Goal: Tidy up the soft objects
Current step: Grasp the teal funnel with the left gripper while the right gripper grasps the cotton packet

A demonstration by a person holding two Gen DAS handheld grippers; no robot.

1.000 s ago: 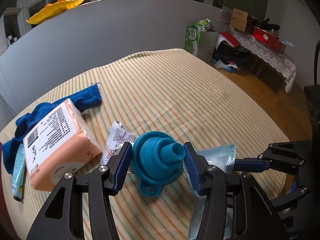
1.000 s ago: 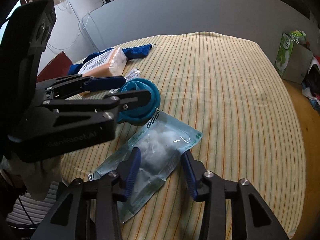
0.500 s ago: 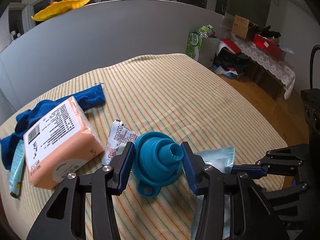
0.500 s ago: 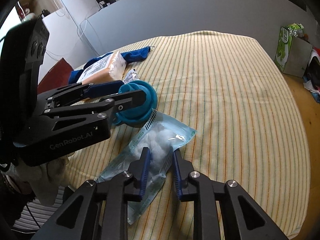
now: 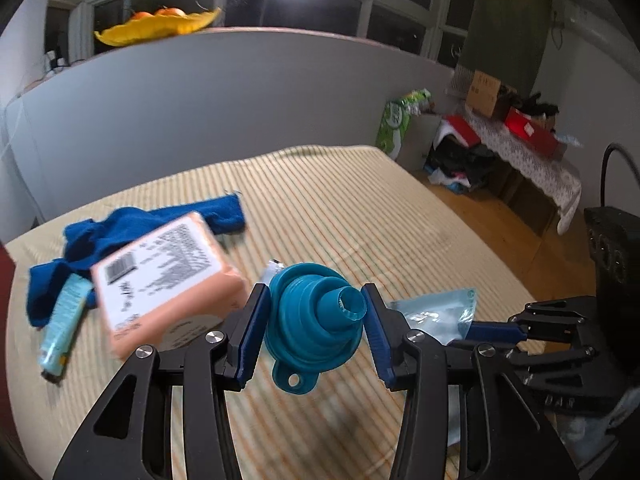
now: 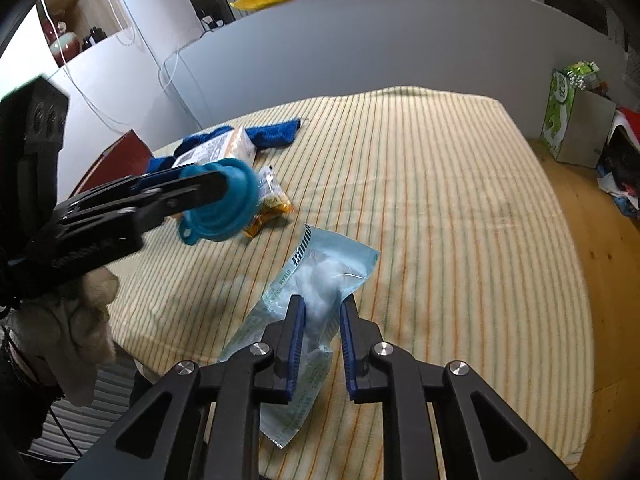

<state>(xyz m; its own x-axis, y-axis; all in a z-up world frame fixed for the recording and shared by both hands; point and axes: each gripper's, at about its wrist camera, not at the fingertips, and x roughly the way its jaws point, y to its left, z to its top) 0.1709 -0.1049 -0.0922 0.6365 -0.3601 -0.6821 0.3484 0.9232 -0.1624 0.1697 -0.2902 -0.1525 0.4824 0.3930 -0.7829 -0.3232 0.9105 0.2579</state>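
- The left gripper (image 5: 316, 330) has its blue pads pressed against the sides of the teal collapsible funnel (image 5: 316, 328), and since a second ago it has raised the funnel clear of the striped cloth; the right-wrist view shows the funnel (image 6: 224, 208) hanging in the air with its loop tab dangling.
- The right gripper (image 6: 322, 344), which stood wide around the cotton-ball pouch (image 6: 320, 292) a second ago, has narrowed to a slim gap and now pinches the pouch's bulging middle; the pouch looks to rest on the cloth yet, its far end lying flat.
- My reading: both pickups are done or nearly so, and the carrying to wherever each item belongs comes next.
- With the funnel gone, a small yellow snack packet (image 6: 270, 204) lies uncovered just beyond the pouch.
- Farther left on the cloth sit the orange wrapped block (image 5: 168, 276), resting partly on the blue towel (image 5: 152, 220), with a pale green tube (image 5: 64, 320) beside them; none is touched by either tool.
- The striped tablecloth (image 6: 440, 200) is bare on its right half.
- The pouch is slack film, so it may sag or slide when lifted.
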